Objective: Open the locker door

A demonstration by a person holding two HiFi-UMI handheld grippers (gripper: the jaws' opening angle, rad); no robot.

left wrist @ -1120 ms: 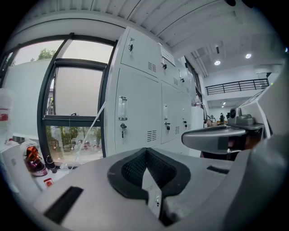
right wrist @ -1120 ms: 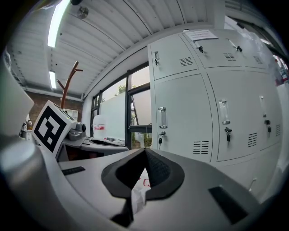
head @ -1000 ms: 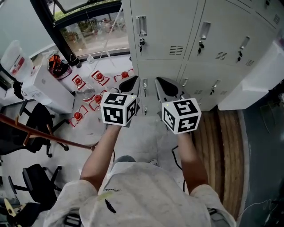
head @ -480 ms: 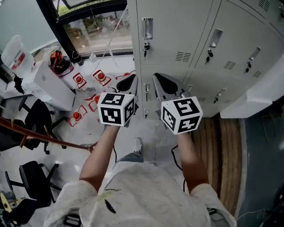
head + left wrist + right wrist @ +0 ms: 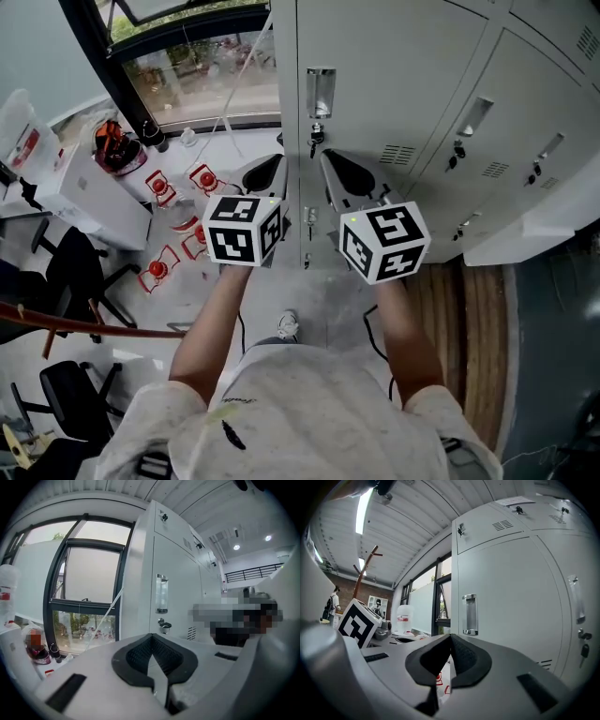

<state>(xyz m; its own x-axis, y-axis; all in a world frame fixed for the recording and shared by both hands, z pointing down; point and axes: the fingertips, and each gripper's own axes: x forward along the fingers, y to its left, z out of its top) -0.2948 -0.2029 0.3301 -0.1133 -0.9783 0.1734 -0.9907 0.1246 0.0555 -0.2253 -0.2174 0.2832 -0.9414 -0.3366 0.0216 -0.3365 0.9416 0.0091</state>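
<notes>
Locker wall (image 5: 403, 75) ahead; left gripper (image 5: 270, 171), right gripper (image 5: 341, 172): two, both closed, empty.

A workplace locker corner, likely an office or lab: grey metal lockers (image 5: 394, 84) beside a big window (image 5: 202, 70), black office chairs (image 5: 75, 267) around, a wooden coat stand (image 5: 363, 573) behind

Pale, seemingly speckled T-shirt (image 5: 309, 412), grey black-padded left hand-held gripper (image 5: 277, 159), matching right hand-held gripper (image 5: 326, 156), black-and-white marker cubes (image 5: 244, 230).
</notes>
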